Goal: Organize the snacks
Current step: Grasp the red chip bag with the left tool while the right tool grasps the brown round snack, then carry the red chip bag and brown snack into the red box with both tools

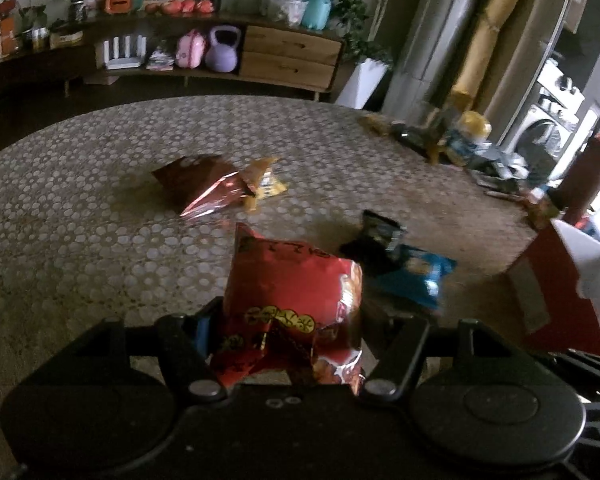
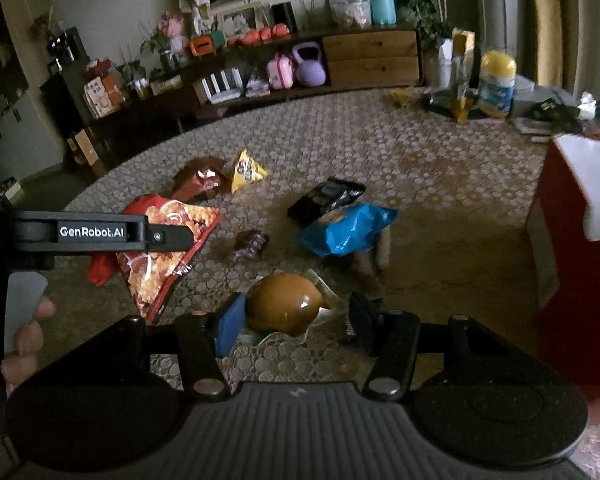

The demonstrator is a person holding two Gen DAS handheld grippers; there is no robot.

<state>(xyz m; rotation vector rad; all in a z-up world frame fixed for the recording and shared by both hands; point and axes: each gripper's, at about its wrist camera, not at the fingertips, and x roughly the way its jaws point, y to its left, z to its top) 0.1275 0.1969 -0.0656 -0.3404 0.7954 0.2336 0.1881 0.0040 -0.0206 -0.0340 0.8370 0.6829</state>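
Observation:
My left gripper (image 1: 292, 332) is shut on a red snack bag (image 1: 292, 280), held up above the patterned tablecloth (image 1: 100, 240). In the right wrist view that gripper (image 2: 180, 238) and its red bag (image 2: 168, 248) hang at the left. My right gripper (image 2: 296, 322) is shut on a round brown bun in a clear wrapper (image 2: 286, 308), lifted off the cloth. On the table lie a brown bag (image 2: 200, 180), a yellow packet (image 2: 246, 170), a black bag (image 2: 328, 196), a blue bag (image 2: 344, 228) and a small dark packet (image 2: 252, 242).
A red box with a white inside (image 2: 572, 240) stands at the right table edge, also in the left wrist view as the red box (image 1: 556, 292). A yellow-lidded canister (image 2: 496, 84) and an upright yellow bag (image 2: 462, 76) stand far right. A person's hand (image 2: 24, 332) grips the left handle.

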